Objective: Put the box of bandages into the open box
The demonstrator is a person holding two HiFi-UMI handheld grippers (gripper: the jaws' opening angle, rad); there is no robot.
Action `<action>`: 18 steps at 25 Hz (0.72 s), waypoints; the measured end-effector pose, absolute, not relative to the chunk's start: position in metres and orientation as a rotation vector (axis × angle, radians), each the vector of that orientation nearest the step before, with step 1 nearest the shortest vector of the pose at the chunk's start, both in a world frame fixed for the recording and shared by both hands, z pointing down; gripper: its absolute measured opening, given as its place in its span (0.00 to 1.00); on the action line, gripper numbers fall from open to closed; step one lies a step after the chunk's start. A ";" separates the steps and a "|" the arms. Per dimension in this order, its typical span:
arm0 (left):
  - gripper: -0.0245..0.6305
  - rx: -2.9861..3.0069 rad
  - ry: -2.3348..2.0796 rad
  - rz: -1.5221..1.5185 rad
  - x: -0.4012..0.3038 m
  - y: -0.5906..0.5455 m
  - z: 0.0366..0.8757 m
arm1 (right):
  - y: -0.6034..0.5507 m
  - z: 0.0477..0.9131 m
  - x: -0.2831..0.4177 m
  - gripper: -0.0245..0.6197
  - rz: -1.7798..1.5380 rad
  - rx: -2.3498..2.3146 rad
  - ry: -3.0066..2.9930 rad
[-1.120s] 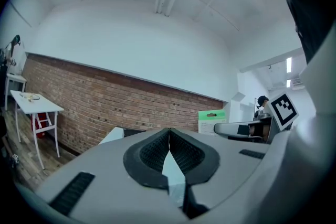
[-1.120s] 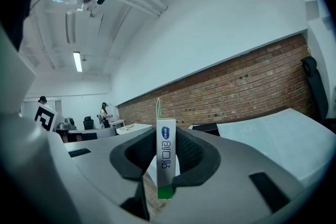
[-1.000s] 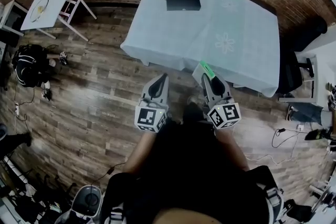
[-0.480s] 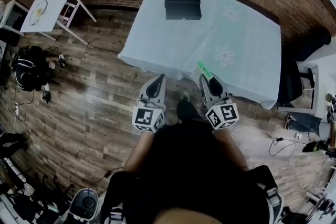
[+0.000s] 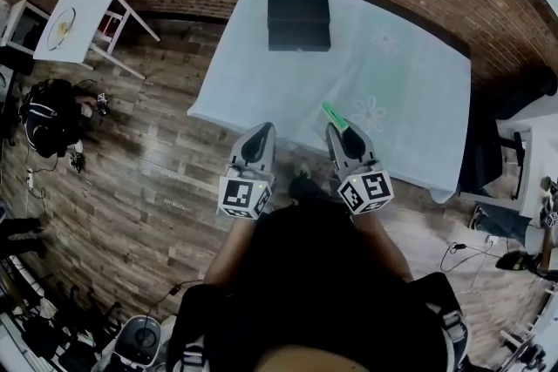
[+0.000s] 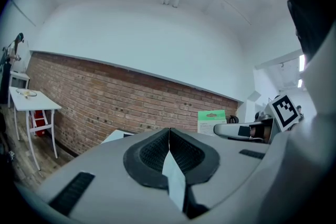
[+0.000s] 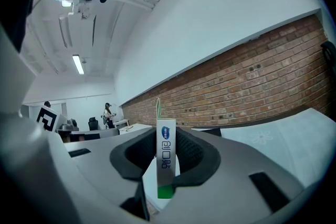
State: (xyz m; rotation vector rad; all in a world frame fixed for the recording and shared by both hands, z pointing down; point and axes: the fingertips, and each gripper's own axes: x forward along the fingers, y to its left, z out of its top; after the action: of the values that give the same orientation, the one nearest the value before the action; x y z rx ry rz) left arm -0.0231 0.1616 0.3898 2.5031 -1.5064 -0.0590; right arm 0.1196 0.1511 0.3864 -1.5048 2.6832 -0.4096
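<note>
Between your right gripper's (image 7: 167, 139) jaws, the box of bandages (image 7: 166, 162) showed a blue oval logo and dark characters down its narrow white edge, none legible. The cube (image 5: 366, 190) at that gripper's rear and the one on your left gripper (image 5: 257, 139) carried square black-and-white markers, no lettering.

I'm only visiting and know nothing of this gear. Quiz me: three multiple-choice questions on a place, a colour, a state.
1. The black box sits: A) on the floor B) on the clothed table C) on a chair.
2. The box of bandages is white and: A) green B) red C) yellow.
3. The right gripper is: A) open, empty B) shut, empty C) shut on the bandages.
B, it rests at the table's far end; A, green shows at its end; C, its jaws clamp the box.
</note>
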 end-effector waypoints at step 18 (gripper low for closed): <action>0.09 2.455 -1.570 0.005 0.035 0.077 0.395 | 0.065 0.403 0.178 0.21 -0.468 -1.434 2.709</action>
State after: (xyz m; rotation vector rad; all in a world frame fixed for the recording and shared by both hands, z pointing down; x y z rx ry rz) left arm 0.0353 0.0770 0.3952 2.4547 -1.5700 0.0050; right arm 0.1785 0.0651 0.4027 -1.4341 2.7093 -0.4676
